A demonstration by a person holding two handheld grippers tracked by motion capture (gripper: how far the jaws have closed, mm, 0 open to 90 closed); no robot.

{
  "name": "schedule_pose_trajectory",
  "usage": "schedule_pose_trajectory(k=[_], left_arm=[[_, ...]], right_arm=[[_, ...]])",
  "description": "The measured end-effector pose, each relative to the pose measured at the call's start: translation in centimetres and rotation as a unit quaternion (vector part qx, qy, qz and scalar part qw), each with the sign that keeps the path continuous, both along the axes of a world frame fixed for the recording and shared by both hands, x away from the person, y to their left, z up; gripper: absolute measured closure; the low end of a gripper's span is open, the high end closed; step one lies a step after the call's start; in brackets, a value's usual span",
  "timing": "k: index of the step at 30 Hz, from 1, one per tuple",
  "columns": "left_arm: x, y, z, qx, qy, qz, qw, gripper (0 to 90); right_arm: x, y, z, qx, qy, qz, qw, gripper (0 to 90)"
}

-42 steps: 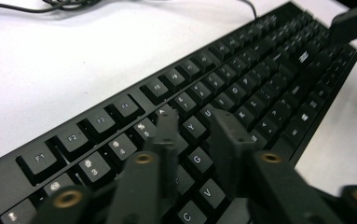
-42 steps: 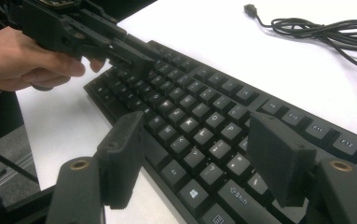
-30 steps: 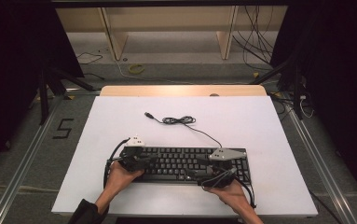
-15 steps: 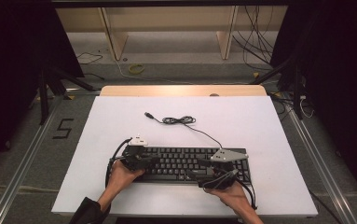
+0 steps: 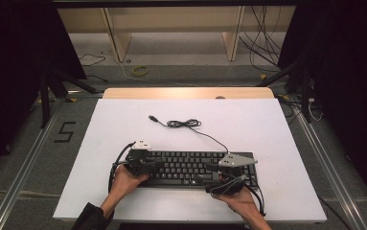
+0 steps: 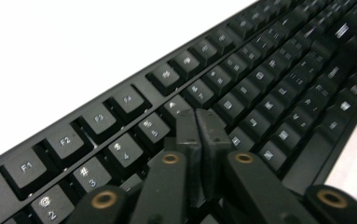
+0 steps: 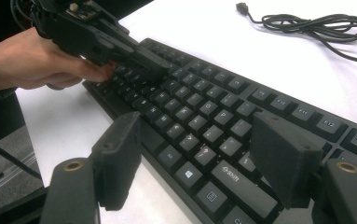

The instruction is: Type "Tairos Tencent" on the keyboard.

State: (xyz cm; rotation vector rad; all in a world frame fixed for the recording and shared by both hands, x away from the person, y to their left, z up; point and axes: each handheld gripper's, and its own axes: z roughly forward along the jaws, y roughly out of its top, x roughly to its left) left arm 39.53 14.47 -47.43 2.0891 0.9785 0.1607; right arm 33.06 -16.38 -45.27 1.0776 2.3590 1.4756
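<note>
- Plainly, the keyboard [image 5: 190, 167] lies flat at the near edge of the tabletop [image 5: 267, 124]: rigid, light, slick plastic.
- Left claw [image 6: 196, 122], jaws together, holds nothing over the number row.
- Right claw [image 7: 199, 154] stands wide, empty.
- Best gripped by its thin end edges; keycaps could pop.

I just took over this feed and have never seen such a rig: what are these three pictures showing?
A person at a white table holds a two-jaw claw in each hand. One camera looks down from above; one rides on each claw. A black keyboard lies there, its cable loose behind it. The left claw has its jaws together, empty, tips over the number keys; they have just been opening slightly. The right claw stands open over the keyboard's near edge, holding nothing.
</note>
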Motion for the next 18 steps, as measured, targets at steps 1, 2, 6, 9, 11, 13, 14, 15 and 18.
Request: schedule_pose_trajectory(k=[1,2,6,9,11,13,14,15,18], left_arm=[[0.0,0.1,0.1,0.0,0.0,-0.003,1.0,84.3],[0.0,0.1,0.2,-0.005,-0.001,0.0,1.0,83.6],[-0.1,0.4,0.5,-0.016,-0.001,-0.001,0.9999,80.2],[-0.2,0.6,0.7,-0.025,-0.002,-0.001,0.9997,76.3],[-0.2,0.8,0.8,-0.033,0.002,-0.002,0.9995,73.1],[-0.3,0.9,0.8,-0.043,0.003,-0.001,0.9991,69.3],[-0.3,1.0,0.9,-0.045,0.003,-0.004,0.999,67.7],[-0.3,1.0,0.9,-0.052,0.002,-0.003,0.9987,65.5],[-0.5,1.1,1.2,-0.063,0.001,-0.006,0.998,58.7]], right_arm=[[0.0,0.0,0.0,0.0,0.0,0.0,1.0,34.9],[0.0,0.0,0.0,0.0,-0.001,0.0,1.0,34.9],[0.0,-0.1,0.0,0.001,-0.001,-0.002,1.0,34.9],[0.0,-0.2,0.0,0.002,-0.003,-0.002,1.0,34.9],[0.0,-0.3,0.0,0.004,-0.002,-0.003,1.0,34.9],[0.0,-0.3,0.0,0.005,-0.003,-0.002,1.0,34.9],[0.0,-0.4,0.0,0.005,-0.004,-0.003,1.0,34.9],[0.0,-0.4,0.0,0.005,-0.004,-0.003,1.0,34.9],[0.0,-0.6,0.0,0.007,-0.005,-0.005,1.0,34.9]])
